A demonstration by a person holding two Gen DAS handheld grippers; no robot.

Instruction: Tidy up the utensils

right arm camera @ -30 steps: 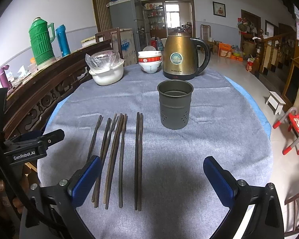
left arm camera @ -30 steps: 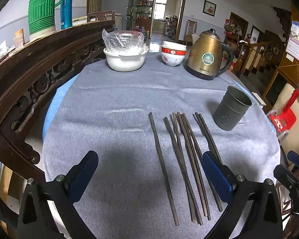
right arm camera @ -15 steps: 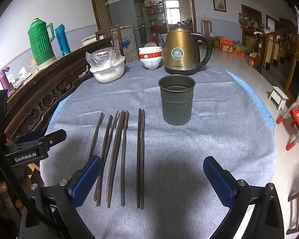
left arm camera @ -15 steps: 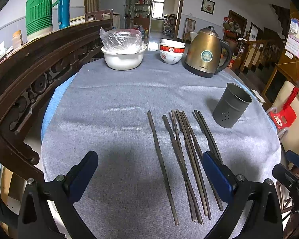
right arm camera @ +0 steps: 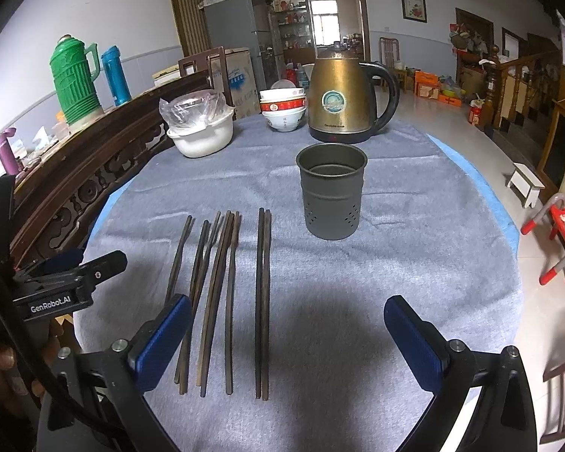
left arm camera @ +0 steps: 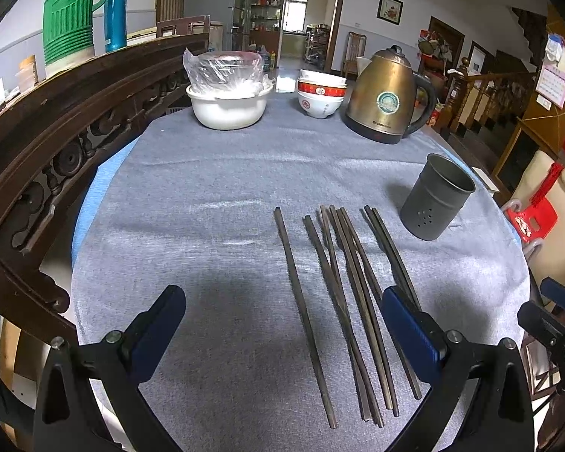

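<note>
Several dark chopsticks (left arm camera: 342, 293) lie side by side on the grey tablecloth (left arm camera: 207, 226); they also show in the right wrist view (right arm camera: 222, 286). An empty grey metal utensil holder (right arm camera: 332, 191) stands upright just beyond them to the right; it also shows in the left wrist view (left arm camera: 437, 196). My left gripper (left arm camera: 282, 324) is open and empty, hovering over the near ends of the chopsticks. My right gripper (right arm camera: 288, 327) is open and empty, over the rightmost pair of chopsticks.
At the table's far side stand a gold kettle (right arm camera: 342, 100), stacked bowls (right arm camera: 282, 107) and a white bowl covered in plastic (right arm camera: 203, 128). A carved wooden chair back (left arm camera: 56, 143) borders the left. A red stool (right arm camera: 561, 222) stands right of the table.
Both grippers have moved slightly forward toward the chopsticks and holder. Nothing on the table has moved; both stay open.
</note>
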